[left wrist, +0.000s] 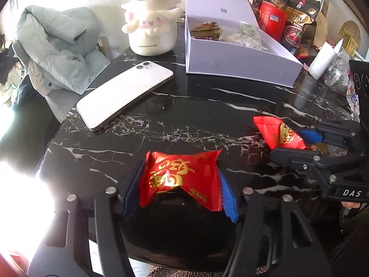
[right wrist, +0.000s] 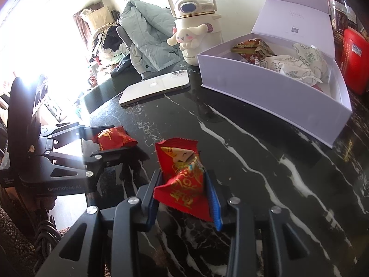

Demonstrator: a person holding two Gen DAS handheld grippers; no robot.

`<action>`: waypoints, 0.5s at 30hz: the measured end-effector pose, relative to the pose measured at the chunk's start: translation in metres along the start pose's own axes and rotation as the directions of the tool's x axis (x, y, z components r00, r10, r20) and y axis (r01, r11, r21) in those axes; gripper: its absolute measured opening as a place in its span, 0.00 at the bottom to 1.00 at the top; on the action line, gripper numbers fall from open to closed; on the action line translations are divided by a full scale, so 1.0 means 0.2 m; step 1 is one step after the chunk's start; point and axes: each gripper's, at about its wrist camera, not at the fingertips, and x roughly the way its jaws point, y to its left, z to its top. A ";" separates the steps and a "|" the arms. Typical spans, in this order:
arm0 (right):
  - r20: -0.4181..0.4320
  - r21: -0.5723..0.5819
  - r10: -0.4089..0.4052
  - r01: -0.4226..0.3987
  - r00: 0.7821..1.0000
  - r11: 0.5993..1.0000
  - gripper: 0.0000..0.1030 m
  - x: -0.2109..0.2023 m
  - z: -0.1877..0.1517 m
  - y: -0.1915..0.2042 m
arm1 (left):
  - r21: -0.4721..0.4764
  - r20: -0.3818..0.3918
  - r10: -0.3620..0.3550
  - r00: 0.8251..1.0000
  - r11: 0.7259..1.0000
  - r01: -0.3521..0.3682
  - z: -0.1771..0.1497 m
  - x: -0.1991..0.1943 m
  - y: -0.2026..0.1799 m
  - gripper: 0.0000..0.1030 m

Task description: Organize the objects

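In the left wrist view my left gripper (left wrist: 182,173) is shut on a red snack packet (left wrist: 182,177) with gold print, its blue pads pressing the crumpled edges just above the black marble table (left wrist: 196,120). To its right, my right gripper (left wrist: 288,143) is shut on a second red packet (left wrist: 276,131). The right wrist view shows that packet (right wrist: 184,180) squeezed between the right gripper's (right wrist: 183,175) pads, and the left gripper (right wrist: 110,142) with its packet (right wrist: 110,138) at the left. An open white box (left wrist: 230,62) (right wrist: 265,92) at the back holds several wrapped snacks.
A white phone (left wrist: 124,94) (right wrist: 156,85) lies face down left of the box. Behind it stands a cream kettle (left wrist: 152,30) (right wrist: 196,30) with a plush figure. A grey jacket (left wrist: 60,46) drapes over a chair beyond the table edge. Red tins and jars (left wrist: 272,20) crowd the back right.
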 end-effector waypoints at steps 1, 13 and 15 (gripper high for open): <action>0.004 -0.001 0.005 -0.005 1.000 1.000 0.35 -0.01 0.00 0.00 | -0.006 -0.006 -0.018 1.000 1.000 0.018 0.01 0.00 0.01 0.55; 0.064 -0.030 -0.015 0.017 0.998 0.999 0.34 -0.12 0.06 0.04 | -0.002 0.055 -0.026 0.998 1.000 0.026 0.10 -0.12 0.01 0.55; 0.074 -0.038 -0.020 0.023 0.997 0.999 0.34 -0.14 0.07 0.04 | 0.003 0.065 -0.027 0.998 1.000 0.027 0.12 -0.13 0.01 0.55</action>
